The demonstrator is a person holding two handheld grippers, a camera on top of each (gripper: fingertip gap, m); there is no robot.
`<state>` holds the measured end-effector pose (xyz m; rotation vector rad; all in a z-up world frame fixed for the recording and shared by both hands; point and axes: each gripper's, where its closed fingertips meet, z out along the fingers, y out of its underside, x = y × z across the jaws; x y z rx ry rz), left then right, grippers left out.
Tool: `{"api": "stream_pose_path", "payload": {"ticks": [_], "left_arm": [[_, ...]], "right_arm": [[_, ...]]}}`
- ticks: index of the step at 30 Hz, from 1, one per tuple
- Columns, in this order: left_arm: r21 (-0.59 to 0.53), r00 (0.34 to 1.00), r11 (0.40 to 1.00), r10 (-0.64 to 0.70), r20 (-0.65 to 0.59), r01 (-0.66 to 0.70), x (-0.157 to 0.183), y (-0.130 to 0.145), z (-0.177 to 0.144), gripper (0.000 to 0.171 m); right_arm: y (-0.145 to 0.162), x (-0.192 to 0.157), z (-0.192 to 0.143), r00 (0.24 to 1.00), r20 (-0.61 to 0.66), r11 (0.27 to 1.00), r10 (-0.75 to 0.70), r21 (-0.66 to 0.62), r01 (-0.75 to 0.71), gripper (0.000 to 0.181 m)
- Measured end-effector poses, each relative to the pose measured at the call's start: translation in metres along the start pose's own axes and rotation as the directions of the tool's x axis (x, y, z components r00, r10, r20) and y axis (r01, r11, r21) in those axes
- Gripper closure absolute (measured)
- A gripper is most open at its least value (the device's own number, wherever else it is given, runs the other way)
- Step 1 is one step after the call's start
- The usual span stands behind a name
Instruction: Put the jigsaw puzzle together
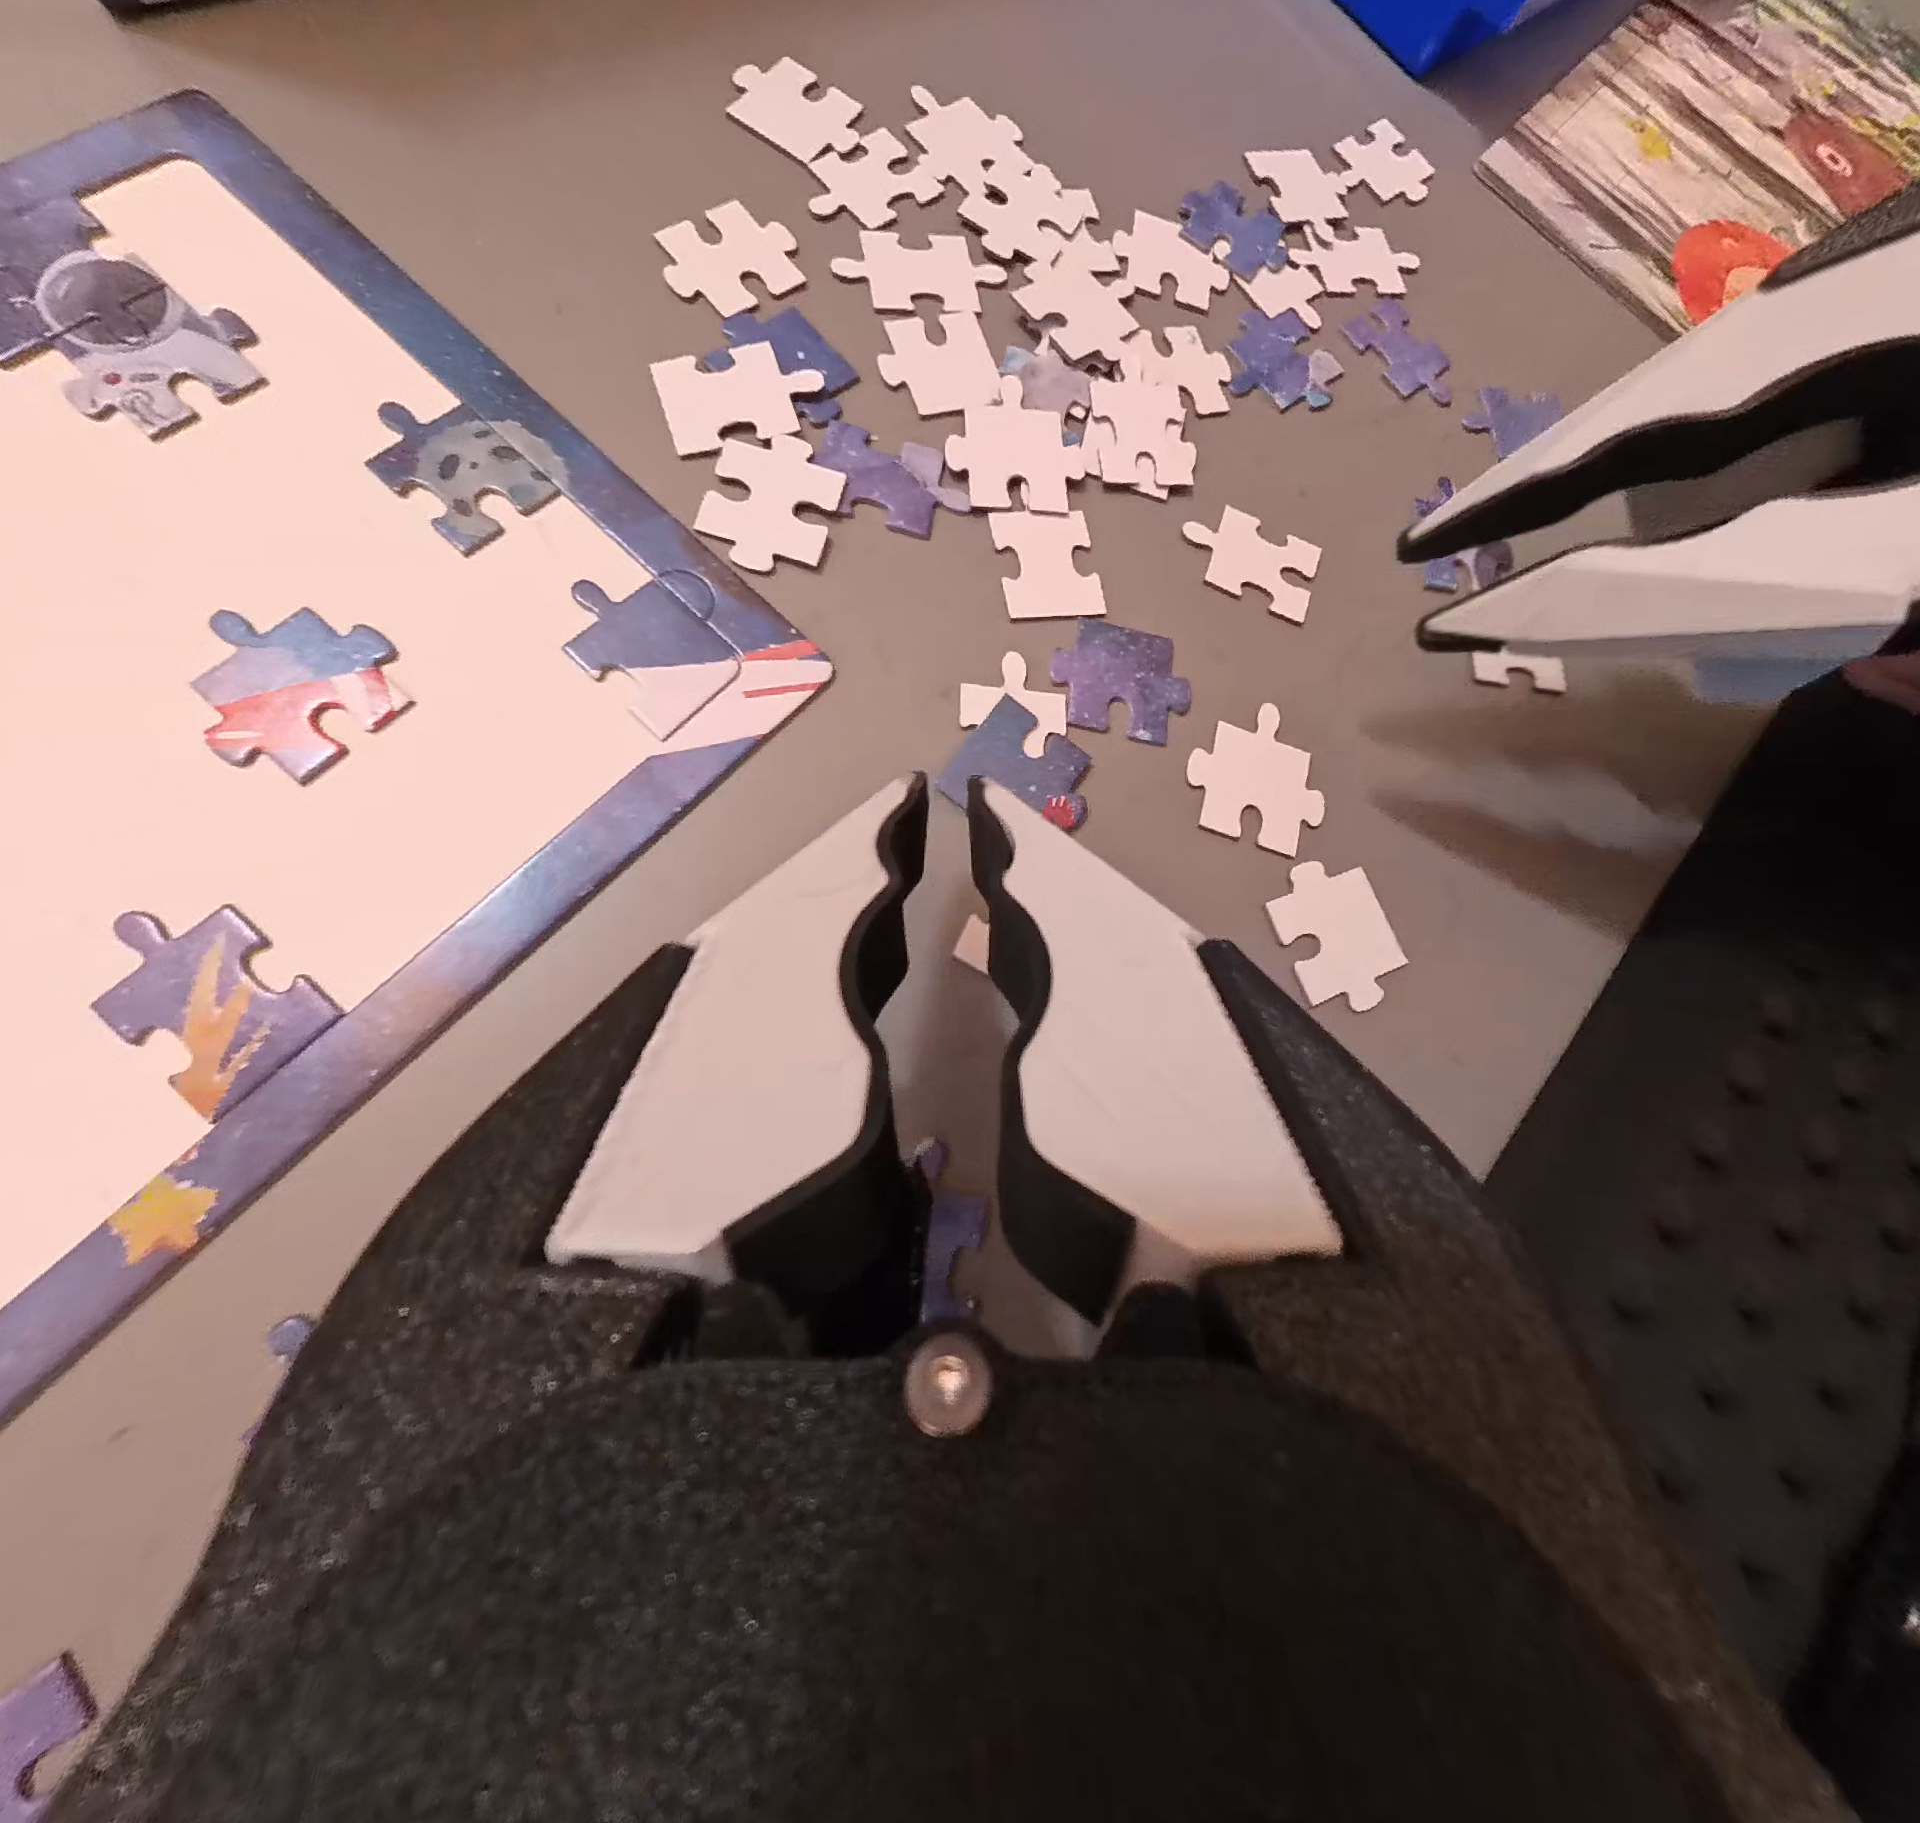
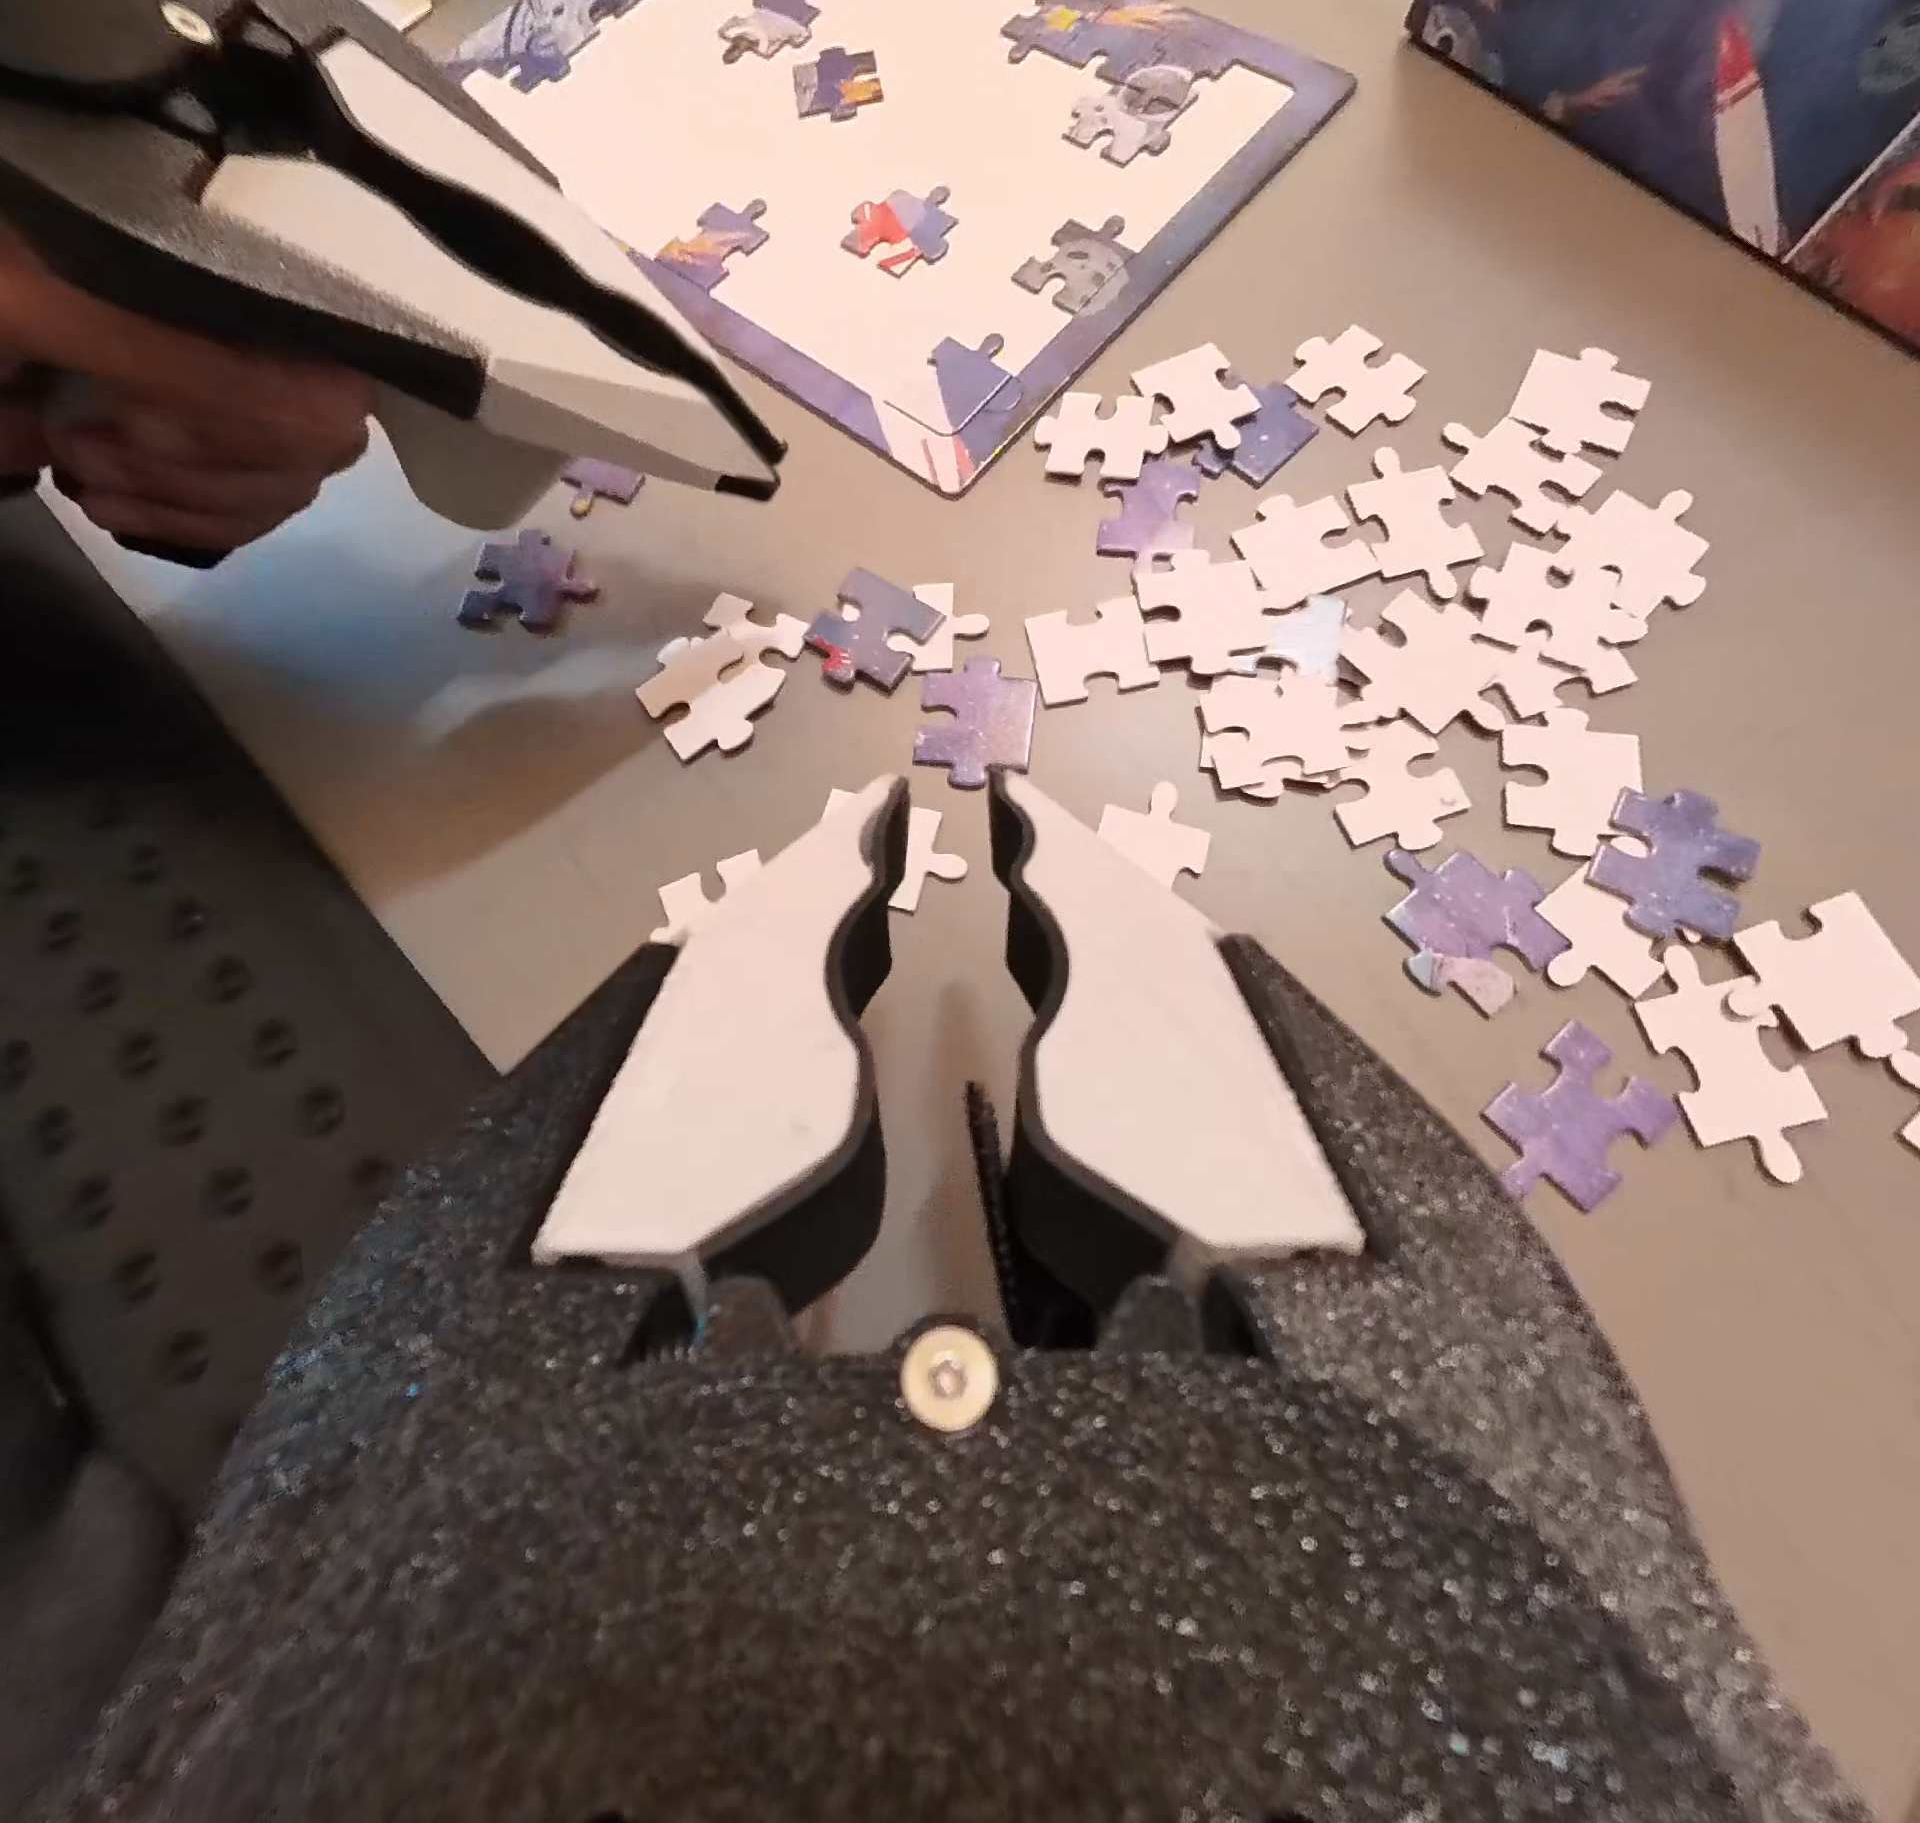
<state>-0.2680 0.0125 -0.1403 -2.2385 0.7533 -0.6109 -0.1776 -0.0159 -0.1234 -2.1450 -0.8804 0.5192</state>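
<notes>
Many loose pieces (image 1: pixel 997 339) scattered on grey bench (image 1: pixel 520 38), most white side up, just right of puzzle tray (image 1: pixel 717 547). Tray holds few placed pieces, mostly at border. Left gripper (image 1: pixel 945 786) above bench near tray corner, jaws slightly apart, empty. Right gripper (image 2: pixel 945 786) over pieces at pile edge, jaws narrowly apart, empty.
</notes>
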Motion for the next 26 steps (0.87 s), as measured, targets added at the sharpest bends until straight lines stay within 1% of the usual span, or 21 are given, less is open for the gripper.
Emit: {"api": "stream_pose_path", "payload": {"ticks": [4, 6, 7, 8, 9, 10, 12, 13, 14, 15, 18, 21, 26], "left_arm": [[0.0, 1.0, 1.0, -0.006, 0.007, 0.006, -0.001, 0.002, -0.001, 0.164], [-0.007, 1.0, 1.0, 0.002, 0.026, -0.001, -0.003, 0.002, -0.001, 0.164], [-0.02, 0.998, 1.0, 0.008, 0.056, -0.007, -0.007, 0.003, 0.0, 0.164], [-0.042, 0.993, 0.999, 0.013, 0.113, -0.008, -0.015, 0.003, -0.001, 0.164], [-0.067, 0.979, 0.998, 0.018, 0.204, -0.005, -0.029, 0.002, -0.002, 0.164], [-0.088, 0.949, 0.996, 0.042, 0.312, -0.015, -0.045, -0.001, -0.006, 0.163], [-0.151, 0.85, 0.985, 0.154, 0.503, -0.089, -0.074, -0.011, -0.019, 0.163], [-0.192, 0.79, 0.974, 0.214, 0.575, -0.125, -0.086, -0.015, -0.026, 0.163], [-0.225, 0.739, 0.963, 0.261, 0.621, -0.15, -0.094, -0.019, -0.031, 0.163], [-0.249, 0.708, 0.955, 0.288, 0.645, -0.161, -0.099, -0.021, -0.033, 0.163], [-0.311, 0.648, 0.933, 0.351, 0.676, -0.181, -0.107, -0.02, -0.036, 0.161], [-0.339, 0.603, 0.918, 0.391, 0.695, -0.205, -0.108, -0.02, -0.04, 0.16], [-0.332, 0.627, 0.921, 0.384, 0.678, -0.204, -0.101, -0.017, -0.034, 0.159]], "right_arm": [[0.001, -0.004, 0.002, 1.0, 0.018, 1.0, 0.006, -0.006, -0.006, 0.166], [-0.007, -0.009, -0.001, 0.999, 0.041, 1.0, 0.017, 0.023, -0.018, 0.166], [-0.017, -0.017, -0.004, 0.997, 0.074, 0.998, 0.007, 0.057, -0.011, 0.167], [-0.033, -0.032, -0.01, 0.991, 0.129, 0.994, -0.028, 0.113, 0.014, 0.173], [-0.053, -0.05, -0.018, 0.98, 0.179, 0.982, -0.088, 0.181, 0.055, 0.181], [-0.074, -0.067, -0.025, 0.968, 0.202, 0.964, -0.15, 0.247, 0.098, 0.181], [-0.109, -0.106, -0.035, 0.929, 0.271, 0.932, -0.253, 0.327, 0.159, 0.181], [-0.122, -0.121, -0.037, 0.915, 0.283, 0.919, -0.287, 0.351, 0.179, 0.181], [-0.132, -0.132, -0.036, 0.909, 0.273, 0.909, -0.315, 0.362, 0.206, 0.181], [-0.136, -0.14, -0.032, 0.901, 0.267, 0.904, -0.343, 0.354, 0.239, 0.181], [-0.137, -0.153, -0.02, 0.887, 0.236, 0.891, -0.398, 0.329, 0.312, 0.181], [-0.14, -0.154, -0.019, 0.899, 0.218, 0.893, -0.38, 0.339, 0.295, 0.181], [-0.135, -0.154, -0.019, 0.903, 0.2, 0.899, -0.381, 0.308, 0.311, 0.181]]}}
